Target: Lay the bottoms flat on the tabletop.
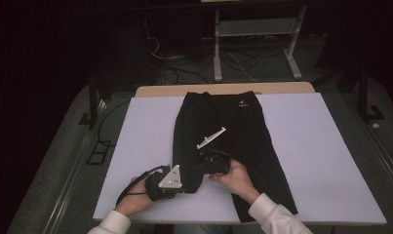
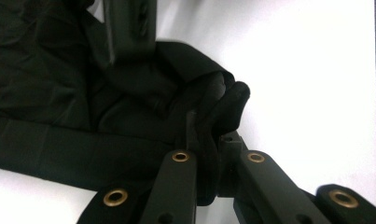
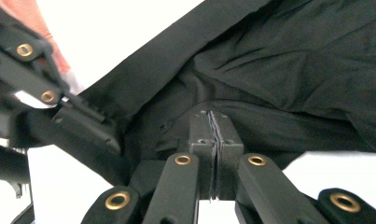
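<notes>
Nearest you, your left gripper (image 1: 177,181) sits at the near left corner of the black trousers (image 1: 228,126), and your own hand and its grey plate cover the jaw tips from above, so the grip itself is hard to make out there. In the left gripper view the jaws are pressed together on a bunched fold of the black trousers (image 2: 106,107), with a roll of cloth bulging out past the tips. The fabric is so dark that its creases and layers mostly blur into one mass, and you cannot tell how many layers are pinched.

Just beyond, your right gripper (image 1: 204,163) lies over the same leg of the garment, black on black, its outline largely lost against the cloth. In the right gripper view its jaws (image 3: 212,140) are closed tight, with a thin edge of dark cloth clamped between the pads. Your left gripper (image 3: 83,126) shows at that view's left, just beside the same fold.

Farther off, the trousers lie lengthwise on the white table (image 1: 321,146), waistband at the far edge with a small pale label. The near right leg runs to the table's front edge, partly under your right sleeve (image 1: 274,217).
</notes>
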Tool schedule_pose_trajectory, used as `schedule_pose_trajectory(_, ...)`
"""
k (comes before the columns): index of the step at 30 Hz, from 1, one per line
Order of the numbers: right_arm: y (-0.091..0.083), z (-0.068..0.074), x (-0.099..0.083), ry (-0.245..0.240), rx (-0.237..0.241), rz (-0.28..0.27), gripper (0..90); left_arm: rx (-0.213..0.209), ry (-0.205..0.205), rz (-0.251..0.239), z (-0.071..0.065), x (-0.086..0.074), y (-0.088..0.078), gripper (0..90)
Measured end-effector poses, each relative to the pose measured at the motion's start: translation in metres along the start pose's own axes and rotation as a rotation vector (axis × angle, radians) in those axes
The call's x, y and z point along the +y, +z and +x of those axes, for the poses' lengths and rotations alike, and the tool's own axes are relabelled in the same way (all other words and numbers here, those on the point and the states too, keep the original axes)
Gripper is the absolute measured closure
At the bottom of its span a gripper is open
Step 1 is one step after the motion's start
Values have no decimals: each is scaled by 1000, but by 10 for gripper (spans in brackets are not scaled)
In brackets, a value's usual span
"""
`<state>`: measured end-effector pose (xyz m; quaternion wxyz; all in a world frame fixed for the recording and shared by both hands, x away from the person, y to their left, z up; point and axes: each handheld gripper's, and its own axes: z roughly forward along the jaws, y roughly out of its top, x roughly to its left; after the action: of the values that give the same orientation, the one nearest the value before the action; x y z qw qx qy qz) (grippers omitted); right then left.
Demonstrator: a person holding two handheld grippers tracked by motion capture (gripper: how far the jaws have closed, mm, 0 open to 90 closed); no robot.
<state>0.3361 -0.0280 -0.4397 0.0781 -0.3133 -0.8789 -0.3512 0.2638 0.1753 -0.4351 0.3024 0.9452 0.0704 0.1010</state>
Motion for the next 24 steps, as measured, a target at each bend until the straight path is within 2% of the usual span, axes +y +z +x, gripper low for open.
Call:
schedule_pose_trajectory(6,-21,-11,-17,56,47,-29,878,7,-9,-3,2,-6,-4,868)
schedule_pose_trajectory(7,-27,-17,-27,89,56,-26,876,6,-12,-5,2,-7,-4,868)
schedule_pose_trajectory(10,-31,-23,-38,110,59,-12,871,3,-10,-7,1,-6,-3,868)
schedule_pose_trajectory(11,-36,-27,-48,137,66,8,869,2,-7,-7,1,-5,-2,867)
schedule_pose_trajectory(15,-43,-29,-56,148,54,33,834,-1,3,3,-1,-5,0,867)
schedule_pose_trajectory(18,-52,-27,-59,154,47,30,795,-2,5,3,-2,-5,0,866)
schedule_pose_trajectory(22,-59,-22,-57,143,43,-2,740,-5,7,1,-2,-5,0,865)
schedule_pose_trajectory(24,-58,-16,-53,125,61,-22,709,-7,6,0,-2,-5,0,864)
